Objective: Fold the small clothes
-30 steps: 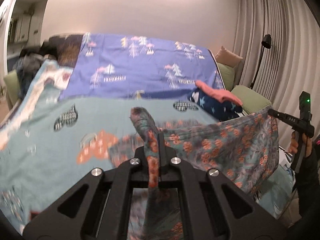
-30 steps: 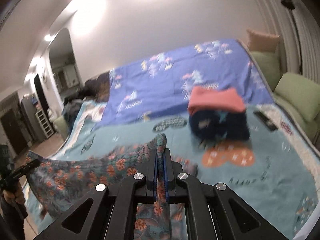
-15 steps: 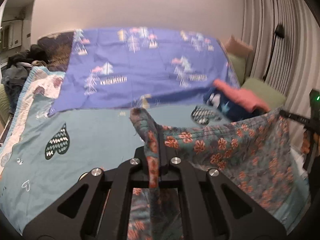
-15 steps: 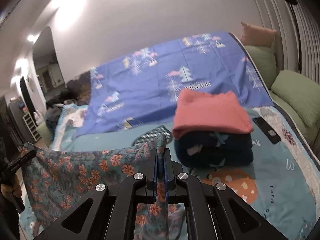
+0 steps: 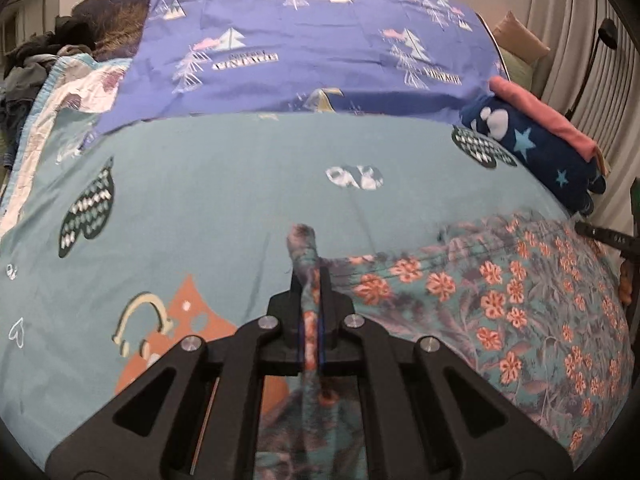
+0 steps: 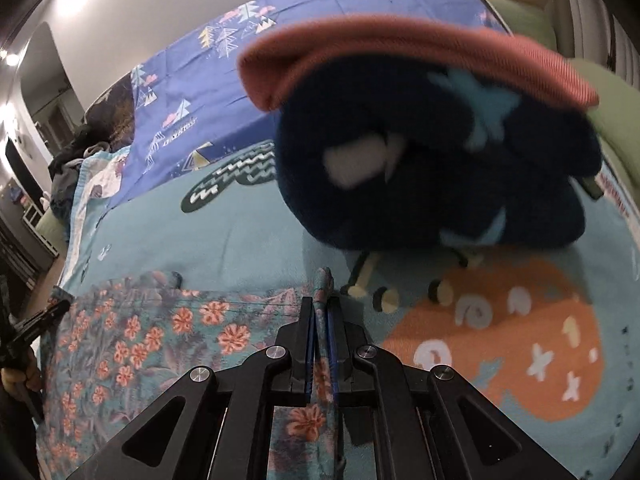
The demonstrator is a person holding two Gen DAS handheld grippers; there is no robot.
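A teal floral garment [image 5: 500,300] with orange flowers is stretched between my two grippers, low over the teal bedspread [image 5: 224,200]. My left gripper [image 5: 311,276] is shut on one corner, a twisted tuft of cloth poking up past the fingertips. In the right wrist view the same floral garment [image 6: 132,340] spreads to the left, and my right gripper [image 6: 323,304] is shut on its other corner. The right gripper's tip shows at the far right edge of the left wrist view, and the left gripper's tip at the far left edge of the right wrist view.
A folded pile, navy star fleece [image 6: 440,168] under a coral garment [image 6: 420,52], sits just ahead of the right gripper; the same pile [image 5: 536,148] shows in the left wrist view. A purple tree-print sheet [image 5: 312,44] covers the bed's far half. Dark clothes [image 5: 28,68] lie far left, green cushions [image 6: 520,16] and curtains right.
Both grippers came down and forward with the garment stretched between them; it now hangs close to the bedspread. The folded pile looms much nearer the right gripper.
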